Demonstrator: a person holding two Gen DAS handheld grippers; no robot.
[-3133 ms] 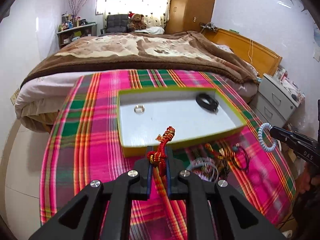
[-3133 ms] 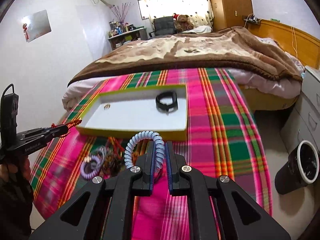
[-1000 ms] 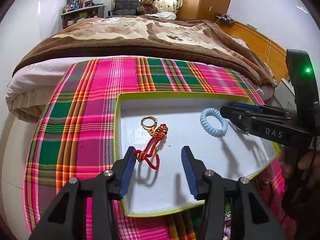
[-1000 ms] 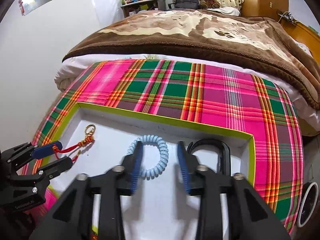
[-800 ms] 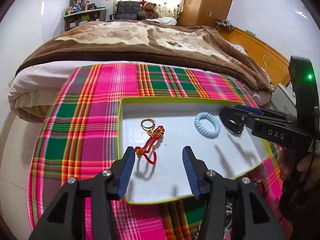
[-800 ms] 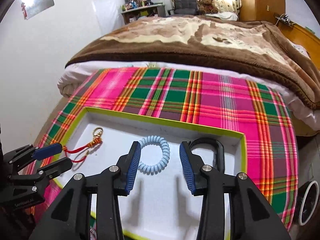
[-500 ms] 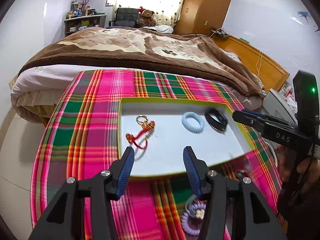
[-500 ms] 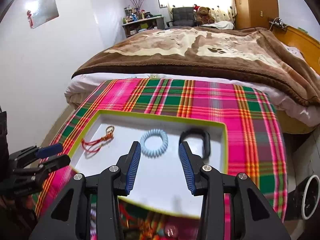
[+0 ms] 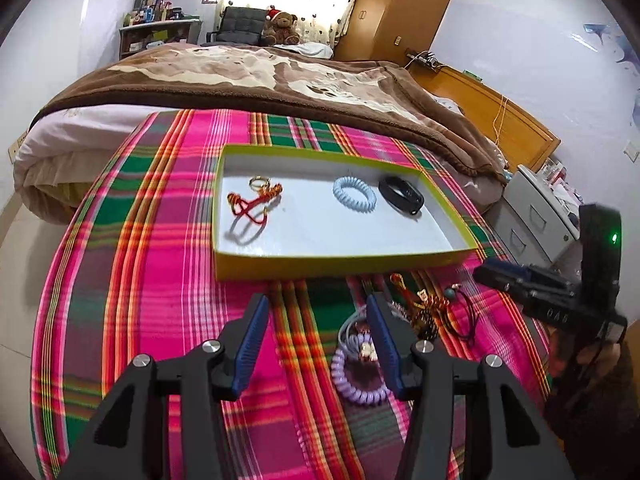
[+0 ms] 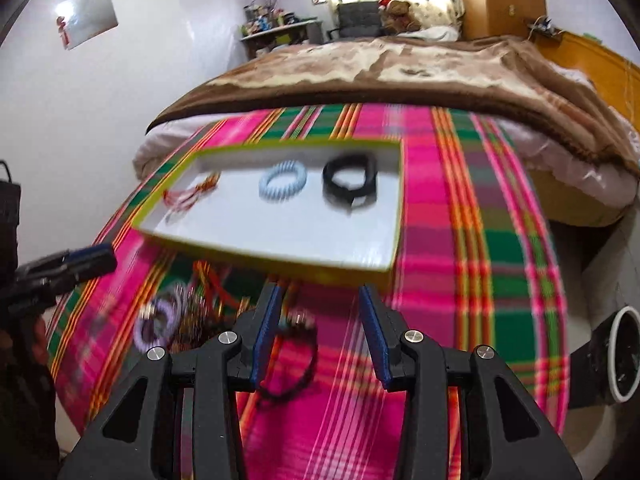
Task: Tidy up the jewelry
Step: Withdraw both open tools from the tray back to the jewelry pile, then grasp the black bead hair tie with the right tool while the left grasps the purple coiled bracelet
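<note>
We hold the left gripper [image 9: 316, 340] low at the bottom centre of the left wrist view, jaws spread wide and gripping nothing. The right gripper [image 10: 320, 338] sits likewise at the bottom centre of the right wrist view, jaws spread and empty; that view is motion-blurred.

The tray [image 9: 344, 258], white inside with a yellow-green rim, lies at frame centre on the plaid-covered surface [image 9: 160, 280]. Inside it, from left to right, we see:
- the red knotted cord [image 9: 252, 205] with a gold ring [image 9: 260, 181] touching its upper end;
- the pale blue coil band [image 9: 354, 199];
- the black band [image 9: 401, 195], just beside the blue one.

Below the tray, in the lower right of the left wrist view, a purple coil band [image 9: 358, 384] lies on the cloth next to a loose heap of jewelry [image 9: 430, 310], well apart from the tray contents.
</note>
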